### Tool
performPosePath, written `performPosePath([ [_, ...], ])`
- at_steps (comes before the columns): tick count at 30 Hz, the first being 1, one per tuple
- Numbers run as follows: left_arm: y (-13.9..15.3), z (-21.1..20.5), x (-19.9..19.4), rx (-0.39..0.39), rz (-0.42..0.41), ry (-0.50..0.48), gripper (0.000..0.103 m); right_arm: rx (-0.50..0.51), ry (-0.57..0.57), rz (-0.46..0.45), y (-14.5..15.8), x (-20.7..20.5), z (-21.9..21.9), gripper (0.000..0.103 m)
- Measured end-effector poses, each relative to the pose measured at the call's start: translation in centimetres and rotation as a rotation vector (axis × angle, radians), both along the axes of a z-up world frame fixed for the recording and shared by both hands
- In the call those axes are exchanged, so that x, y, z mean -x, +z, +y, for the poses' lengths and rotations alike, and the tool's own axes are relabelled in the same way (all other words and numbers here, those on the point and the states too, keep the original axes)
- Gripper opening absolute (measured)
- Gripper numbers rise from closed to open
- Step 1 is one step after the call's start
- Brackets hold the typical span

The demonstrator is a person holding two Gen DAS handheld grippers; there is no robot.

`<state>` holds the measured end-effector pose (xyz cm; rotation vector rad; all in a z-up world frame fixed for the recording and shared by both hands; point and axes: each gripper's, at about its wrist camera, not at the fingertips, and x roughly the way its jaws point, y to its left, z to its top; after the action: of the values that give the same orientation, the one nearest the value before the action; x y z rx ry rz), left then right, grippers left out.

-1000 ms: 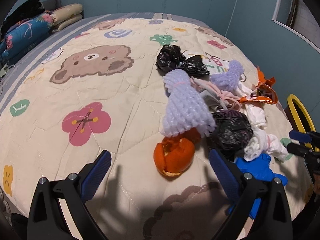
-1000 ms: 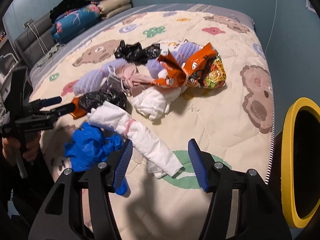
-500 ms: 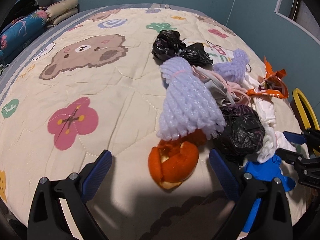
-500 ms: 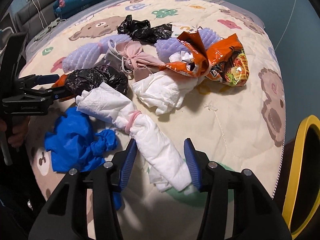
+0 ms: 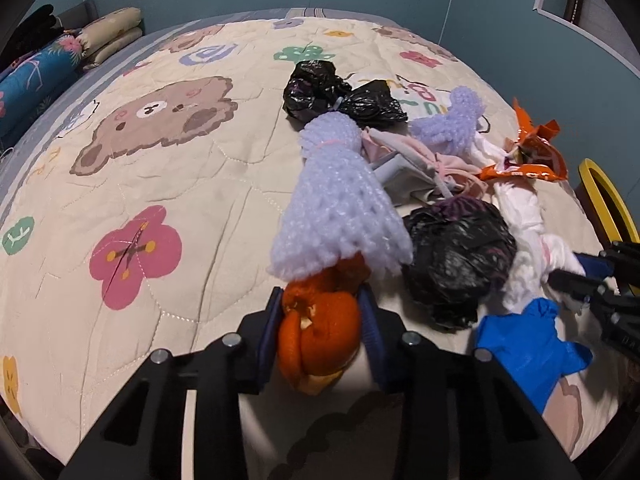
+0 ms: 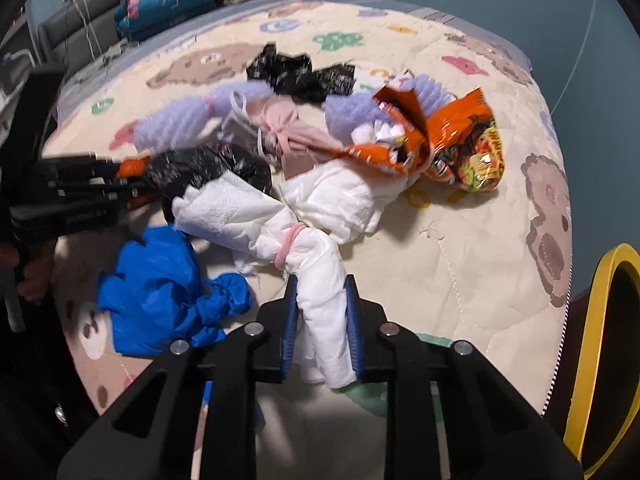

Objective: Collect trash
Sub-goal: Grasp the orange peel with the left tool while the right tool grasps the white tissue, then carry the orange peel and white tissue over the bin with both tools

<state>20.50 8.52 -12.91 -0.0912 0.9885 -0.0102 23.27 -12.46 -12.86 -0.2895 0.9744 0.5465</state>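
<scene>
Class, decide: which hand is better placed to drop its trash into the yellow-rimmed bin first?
Right. The right gripper, jaws just closed on the white tissue bundle, has the yellow-rimmed bin beside it.

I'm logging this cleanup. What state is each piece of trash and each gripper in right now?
Left gripper: just closed, fingers pressing the orange peel.
Right gripper: just closed on the white tissue bundle tied with a pink band.
Blue crumpled glove: loose on the quilt.
Orange snack wrapper: torn open.
Black plastic bag: crumpled, untouched.
</scene>
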Motion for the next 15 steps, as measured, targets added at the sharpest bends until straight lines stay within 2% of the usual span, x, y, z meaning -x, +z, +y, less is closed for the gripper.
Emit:
performPosePath([
  [5,0.7,0.2,0.5,0.042,0.007,0.001,0.032,-0.086,-0.006,0.003,1.3,0.4,-1.0,0.019],
  [8,1.3,0.2,1.2,0.04,0.006,-0.003,0.032,-0.152,-0.02,0.02,2.1,0.7,-1.9,0.019],
  [15,4.1,0.4,3.5,0.047,-0.044,-0.003,0.032,-0.278,-0.082,-0.021,5.5,2.7,-4.8,0.019],
])
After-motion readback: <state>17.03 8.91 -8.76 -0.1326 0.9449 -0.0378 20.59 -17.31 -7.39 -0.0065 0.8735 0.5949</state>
